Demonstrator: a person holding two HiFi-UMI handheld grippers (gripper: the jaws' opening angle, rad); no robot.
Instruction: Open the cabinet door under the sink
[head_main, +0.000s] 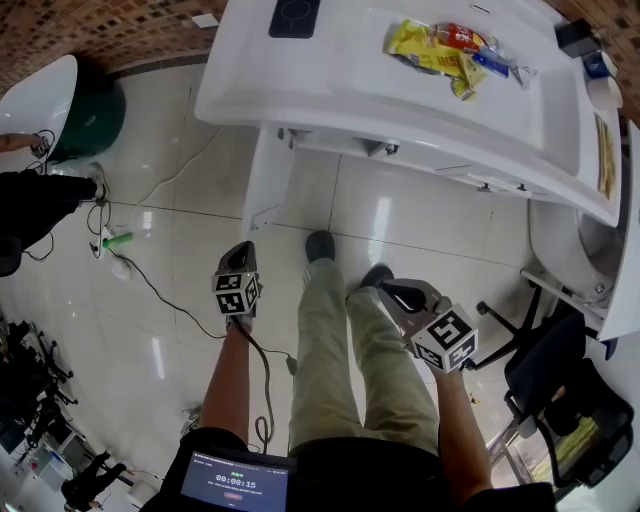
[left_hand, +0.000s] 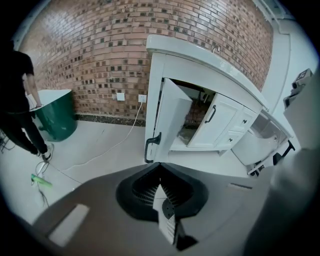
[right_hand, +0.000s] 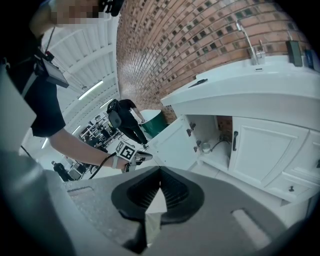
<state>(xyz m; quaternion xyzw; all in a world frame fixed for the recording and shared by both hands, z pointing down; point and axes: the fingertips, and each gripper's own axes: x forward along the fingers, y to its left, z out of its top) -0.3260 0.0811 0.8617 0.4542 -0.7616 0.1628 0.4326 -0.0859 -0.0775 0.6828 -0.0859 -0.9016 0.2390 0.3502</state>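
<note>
The white cabinet under the sink counter has its left door swung out toward me. In the left gripper view that door stands open with its black handle just beyond my left gripper, whose jaws are shut with nothing in them and clear of the handle. The right door is closed. The head view puts my left gripper below the open door. My right gripper hangs by my knees, shut and empty. The right gripper view shows the open cabinet and the left gripper.
Snack packets lie on the counter. A green tub stands at the far left, with a person in black beside it. A cable runs over the tile floor. A white fixture and a dark chair are at the right.
</note>
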